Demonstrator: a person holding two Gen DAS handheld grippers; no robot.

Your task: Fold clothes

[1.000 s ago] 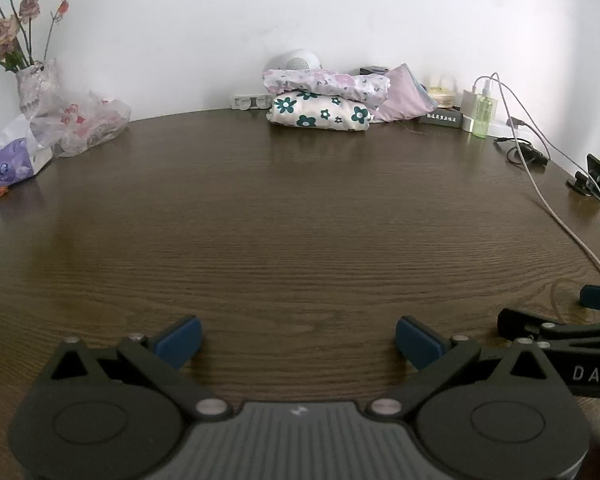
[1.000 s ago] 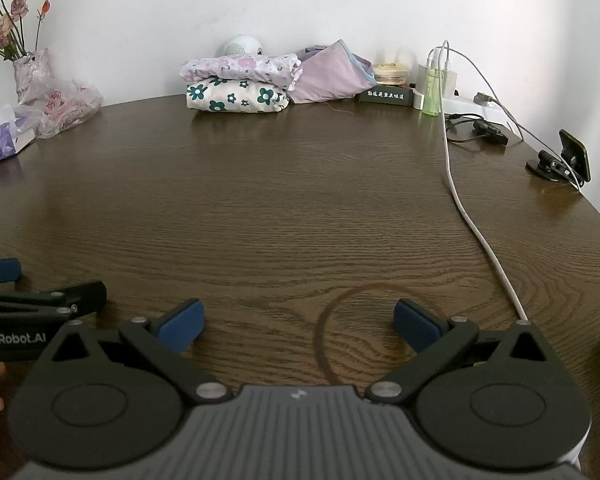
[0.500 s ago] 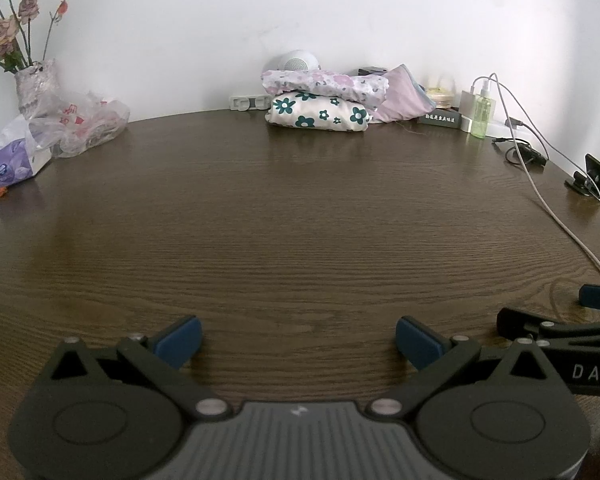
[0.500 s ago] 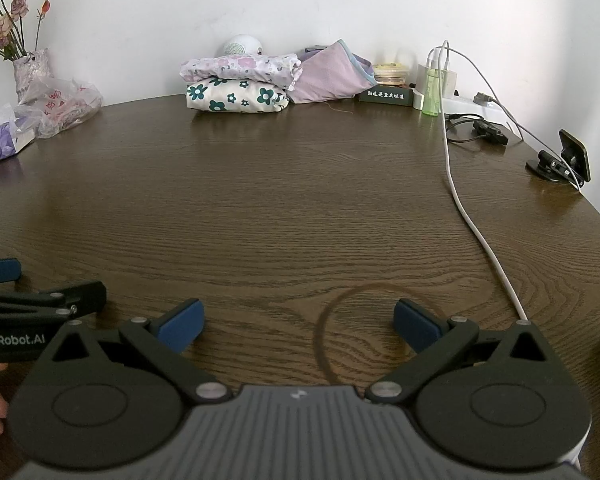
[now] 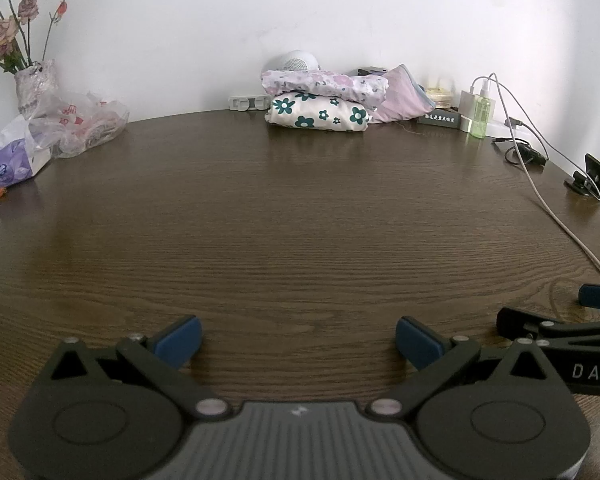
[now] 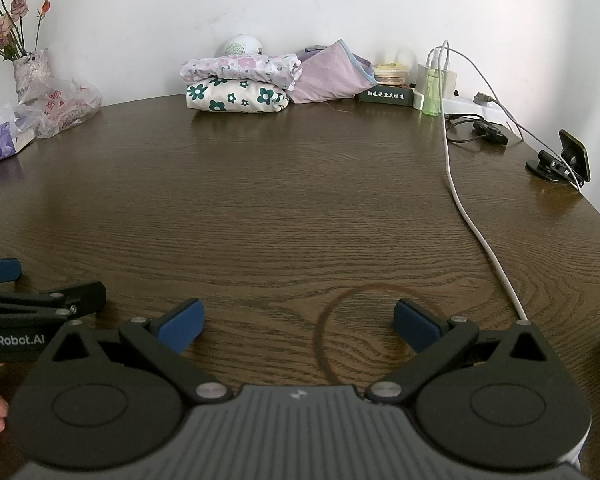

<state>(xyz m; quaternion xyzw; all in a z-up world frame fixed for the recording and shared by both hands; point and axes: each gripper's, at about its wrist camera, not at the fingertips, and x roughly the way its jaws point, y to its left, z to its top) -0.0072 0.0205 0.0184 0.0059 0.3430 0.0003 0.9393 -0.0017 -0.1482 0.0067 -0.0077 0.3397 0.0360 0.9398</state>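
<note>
Two folded floral garments (image 5: pixel 318 100) stacked at far edge of surface (image 5: pixel 300 220), pink one (image 6: pixel 332 74) beside possibly unfolded; left hand-held gripper (image 5: pixel 298 338) and right hand-held gripper (image 6: pixel 298 324) both spread apart, empty, near.

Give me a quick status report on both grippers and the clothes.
Left gripper open, right gripper open, both empty. Folded clothes stacked at table's far edge, untouched. White cable trails along right side.
</note>
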